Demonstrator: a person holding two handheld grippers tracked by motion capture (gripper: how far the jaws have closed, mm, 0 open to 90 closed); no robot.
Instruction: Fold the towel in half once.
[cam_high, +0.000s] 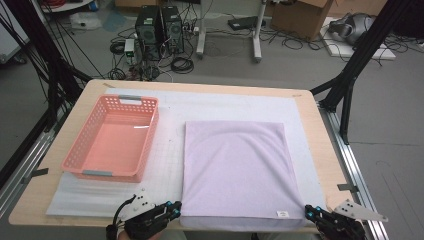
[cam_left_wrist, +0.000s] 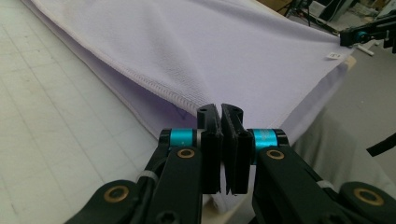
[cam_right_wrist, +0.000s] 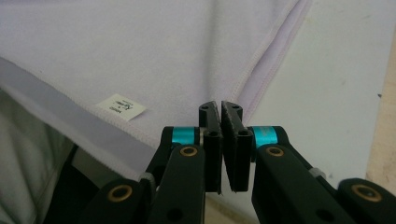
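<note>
Risk of grabbing just the top layer of folded towel (cam_high: 235, 170): left tool (cam_left_wrist: 220, 112) and right tool (cam_right_wrist: 219, 108) pressed together, pinching near corners.

Left tool (cam_high: 176, 206) and right tool (cam_high: 309, 212) both low at near edge, jaws pressed together, pointing inward.

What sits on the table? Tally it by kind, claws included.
Pink basket: 1
Lilac cloth: 1
White mat: 1
Claws: 2, left claw and right claw
Total: 5
</note>
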